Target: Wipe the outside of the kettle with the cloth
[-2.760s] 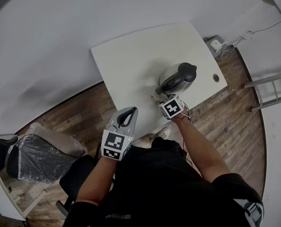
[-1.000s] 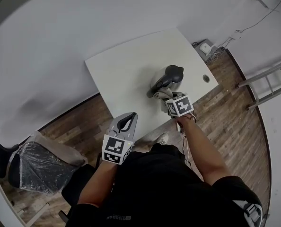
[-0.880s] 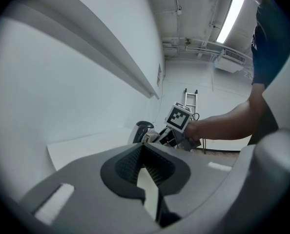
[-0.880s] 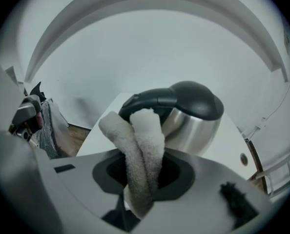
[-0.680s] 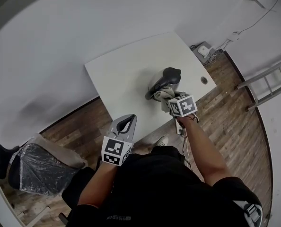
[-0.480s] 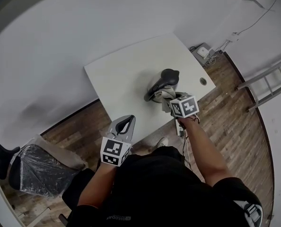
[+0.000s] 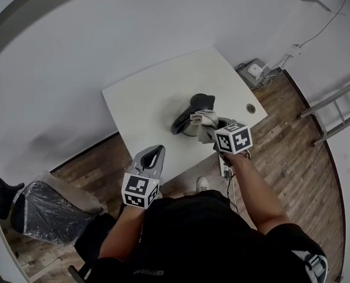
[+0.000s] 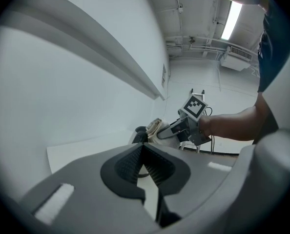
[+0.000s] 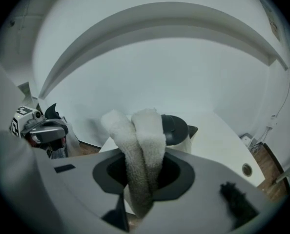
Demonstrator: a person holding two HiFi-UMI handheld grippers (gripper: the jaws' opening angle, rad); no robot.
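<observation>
Kettle (image 9: 180, 128) sits just beyond the right gripper (image 9: 138, 178) jaws, which clamp the cloth (image 9: 146, 128) (left gripper (image 8: 144, 165) closed, empty, farther).

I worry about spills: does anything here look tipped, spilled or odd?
Nothing stands out. The kettle stands upright on the table, no spill shows, and the right gripper clamps the cloth by it. The left gripper is shut and empty.
</observation>
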